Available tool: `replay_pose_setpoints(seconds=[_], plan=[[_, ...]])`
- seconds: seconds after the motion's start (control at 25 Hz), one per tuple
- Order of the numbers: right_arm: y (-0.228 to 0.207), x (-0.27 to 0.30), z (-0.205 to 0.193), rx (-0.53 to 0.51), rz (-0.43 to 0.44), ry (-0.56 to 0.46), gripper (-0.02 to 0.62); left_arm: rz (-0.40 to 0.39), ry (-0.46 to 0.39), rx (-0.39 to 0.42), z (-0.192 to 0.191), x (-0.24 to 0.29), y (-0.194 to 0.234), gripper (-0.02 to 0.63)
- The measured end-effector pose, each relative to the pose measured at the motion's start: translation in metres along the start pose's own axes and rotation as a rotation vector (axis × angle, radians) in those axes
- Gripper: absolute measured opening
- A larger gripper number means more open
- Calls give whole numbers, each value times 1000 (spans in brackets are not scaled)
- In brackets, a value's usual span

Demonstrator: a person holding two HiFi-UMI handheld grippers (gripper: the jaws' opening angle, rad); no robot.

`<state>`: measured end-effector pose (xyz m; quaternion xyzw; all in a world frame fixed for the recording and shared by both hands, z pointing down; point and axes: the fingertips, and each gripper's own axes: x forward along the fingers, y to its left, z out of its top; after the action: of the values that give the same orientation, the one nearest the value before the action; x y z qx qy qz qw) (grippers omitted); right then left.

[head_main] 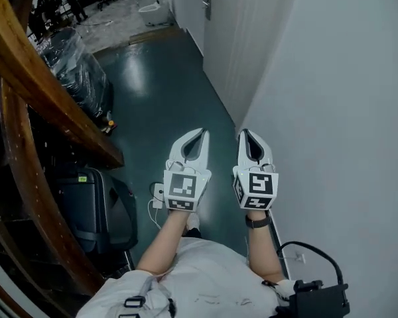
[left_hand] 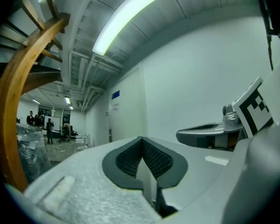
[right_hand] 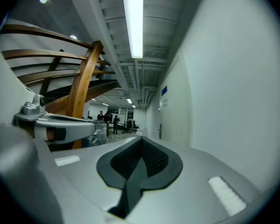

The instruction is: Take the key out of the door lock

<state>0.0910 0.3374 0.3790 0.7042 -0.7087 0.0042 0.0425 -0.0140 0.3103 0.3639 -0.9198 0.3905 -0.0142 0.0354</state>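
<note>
**Head view.** Left gripper [head_main: 198,138] and right gripper [head_main: 247,138] are held side by side, level, pointing down a corridor. Both have their jaws together with nothing in them. A white wall [head_main: 345,111] runs close along the right. A curved wooden stair rail [head_main: 46,105] and a black case [head_main: 96,211] stand on the left. The door [head_main: 219,38] is far ahead in the right wall, and its handle plate [head_main: 207,4] is visible. The key is too small to make out; presumably it sits in the lock at that plate.

**Left gripper view.** The pads are pressed together and empty. The handle plate [left_hand: 109,133] shows far beyond the tips. The right gripper is just beside, on the right.

**Right gripper view.** The jaws are closed on nothing. The door handle [right_hand: 159,129] is far off, right of centre, and people stand at the far end, well apart.

**Step.** This looks like the approach; the key has not been reached. The next move calls for carrying a gripper down to the door, opening its jaws and lining them up on the key head.

**Room.** The dark floor [head_main: 159,91] gives an open lane. There is little margin at the right wall and more on the left, up to the case and rail.
</note>
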Motion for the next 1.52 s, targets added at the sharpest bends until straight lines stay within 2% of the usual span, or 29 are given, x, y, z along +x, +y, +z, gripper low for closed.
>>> replay_pose_setpoints(seconds=[0.16, 0.24, 0.4, 0.56, 0.72, 0.84, 0.92, 0.96, 1.0, 1.04, 1.12, 1.24, 1.52], plan=[[66, 73, 26, 2, 121, -58, -6, 117, -14, 12, 7, 4, 93, -5], [99, 97, 32, 17, 194, -83, -5, 173, -11, -13, 4, 0, 129, -5], [153, 127, 26, 55, 364, -72, -3, 219, 13, -141, -22, -5, 170, -5], [179, 156, 23, 42, 554, -124, -2, 284, 10, -182, -38, 6, 208, -3], [180, 225, 15, 39, 569, -116, 6, 359, 12, -173, -49, 33, 260, -2], [177, 284, 25, 31, 594, -132, 6, 396, 40, -136, -54, 73, 299, -2], [168, 329, 34, 20, 568, -122, 8, 406, 59, -109, -53, 107, 322, -2], [162, 354, 36, 17, 542, -94, 39, 408, 59, -103, -50, 124, 332, -2], [155, 379, 37, 15, 511, -62, 38, 409, 55, -95, -45, 140, 340, -2], [149, 400, 38, 13, 482, -42, 2, 410, 52, -83, -41, 156, 347, -2], [138, 435, 43, 18, 465, -40, -14, 405, 50, -63, -35, 185, 358, -2], [136, 474, 46, 45, 501, -38, -14, 404, 70, -73, -39, 216, 375, 0], [170, 533, 25, 50, 599, 11, -14, 483, 135, -116, -72, 242, 439, -1]])
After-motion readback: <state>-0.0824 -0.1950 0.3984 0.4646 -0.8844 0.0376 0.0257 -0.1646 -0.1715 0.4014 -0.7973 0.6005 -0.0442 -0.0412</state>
